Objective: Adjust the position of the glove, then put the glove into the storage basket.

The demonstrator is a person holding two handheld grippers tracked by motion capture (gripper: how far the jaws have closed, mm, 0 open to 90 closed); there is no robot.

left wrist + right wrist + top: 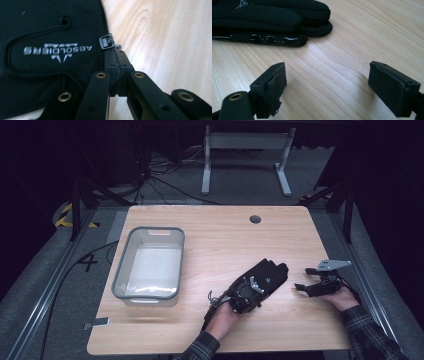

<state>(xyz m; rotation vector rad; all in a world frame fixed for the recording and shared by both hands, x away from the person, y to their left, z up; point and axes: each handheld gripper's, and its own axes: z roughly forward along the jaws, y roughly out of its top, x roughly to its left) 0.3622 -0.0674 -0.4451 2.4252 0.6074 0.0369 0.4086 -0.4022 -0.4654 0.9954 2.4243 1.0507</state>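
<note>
A pair of black gloves (272, 271) lies stacked on the wooden table (220, 240), right of centre. In the left gripper view the top glove (50, 30) shows silver lettering and a small plastic clip (108, 42) at its edge. My left gripper (116, 63) is shut on that edge, just below the clip. From above, the left gripper (257, 284) lies against the near end of the gloves. My right gripper (304, 278) rests low over the table to the right of the gloves. It (329, 77) stands wide open over bare wood, and the gloves (274, 15) are a short way ahead.
A grey plastic bin (147, 229) stands on the left part of the table, with what looks like clear film at its near end. A round cable hole (255, 219) is near the far edge. Table legs and cables are on the floor behind.
</note>
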